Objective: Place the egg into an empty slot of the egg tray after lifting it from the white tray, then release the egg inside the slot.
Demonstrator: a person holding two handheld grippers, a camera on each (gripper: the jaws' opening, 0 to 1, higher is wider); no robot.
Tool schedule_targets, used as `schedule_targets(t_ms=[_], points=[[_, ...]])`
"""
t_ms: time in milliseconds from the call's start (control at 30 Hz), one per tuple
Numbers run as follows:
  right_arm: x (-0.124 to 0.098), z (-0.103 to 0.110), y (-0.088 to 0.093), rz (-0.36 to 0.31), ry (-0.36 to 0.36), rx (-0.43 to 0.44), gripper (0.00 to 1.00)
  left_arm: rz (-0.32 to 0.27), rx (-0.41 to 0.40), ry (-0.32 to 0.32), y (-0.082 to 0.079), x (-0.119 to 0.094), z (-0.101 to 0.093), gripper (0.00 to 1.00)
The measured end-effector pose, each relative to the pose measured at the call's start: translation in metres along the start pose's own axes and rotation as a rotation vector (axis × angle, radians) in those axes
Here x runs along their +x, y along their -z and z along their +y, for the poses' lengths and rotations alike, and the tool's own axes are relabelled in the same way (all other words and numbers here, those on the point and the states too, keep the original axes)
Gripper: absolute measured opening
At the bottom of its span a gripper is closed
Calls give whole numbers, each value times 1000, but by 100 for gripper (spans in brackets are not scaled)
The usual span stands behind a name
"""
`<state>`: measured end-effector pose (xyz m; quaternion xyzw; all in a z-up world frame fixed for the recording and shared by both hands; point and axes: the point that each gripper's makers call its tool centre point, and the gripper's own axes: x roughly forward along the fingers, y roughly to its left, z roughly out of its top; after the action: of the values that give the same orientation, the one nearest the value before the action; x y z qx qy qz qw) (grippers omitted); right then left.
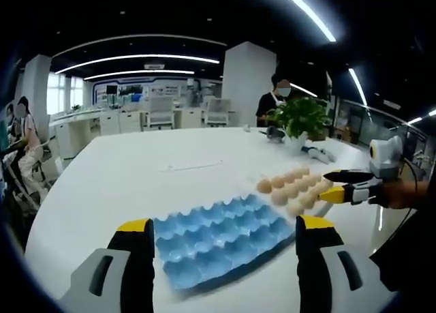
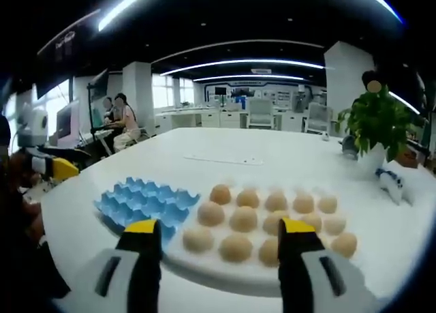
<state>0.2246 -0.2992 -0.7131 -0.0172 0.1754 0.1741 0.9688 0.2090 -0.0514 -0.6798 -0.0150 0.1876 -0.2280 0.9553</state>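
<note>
A blue egg tray [image 1: 216,236] with empty slots lies on the white table, just ahead of my left gripper [image 1: 223,232], which is open with nothing between its jaws. To its right a white tray [image 1: 320,202] carries several tan eggs [image 1: 286,185]. My right gripper [image 1: 338,185] hovers over those eggs in the left gripper view, its yellow tips close together. In the right gripper view my right gripper [image 2: 219,235] is open above the near eggs [image 2: 236,247] on the white tray [image 2: 225,275]. The blue egg tray [image 2: 139,202] lies left of it. My left gripper [image 2: 60,168] shows at the far left.
A potted green plant [image 1: 300,118] [image 2: 376,125] stands at the far end of the table, with small white objects [image 2: 395,180] beside it. People sit and stand at desks in the background. A person's hand [image 1: 402,194] holds the right gripper.
</note>
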Motion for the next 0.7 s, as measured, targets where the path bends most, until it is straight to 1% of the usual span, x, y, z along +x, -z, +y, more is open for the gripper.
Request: schedule_targets(t_ms=[100, 200, 433, 533, 633, 700], points=[[0, 0, 0, 2, 0, -6, 71, -6, 1, -13, -1, 0, 3, 87], [0, 0, 1, 5, -1, -3, 71, -2, -3, -9, 0, 0, 3, 85], [1, 1, 3, 9, -3, -5, 71, 6, -8, -4, 2, 0, 2, 84], [0, 0, 3, 8, -1, 1, 71, -4, -2, -23, 0, 0, 5, 88], [0, 0, 5, 12, 1, 2, 71, 2, -7, -14, 1, 0, 4, 85], [0, 0, 6, 17, 0, 1, 71, 6, -10, -9, 2, 0, 3, 85]])
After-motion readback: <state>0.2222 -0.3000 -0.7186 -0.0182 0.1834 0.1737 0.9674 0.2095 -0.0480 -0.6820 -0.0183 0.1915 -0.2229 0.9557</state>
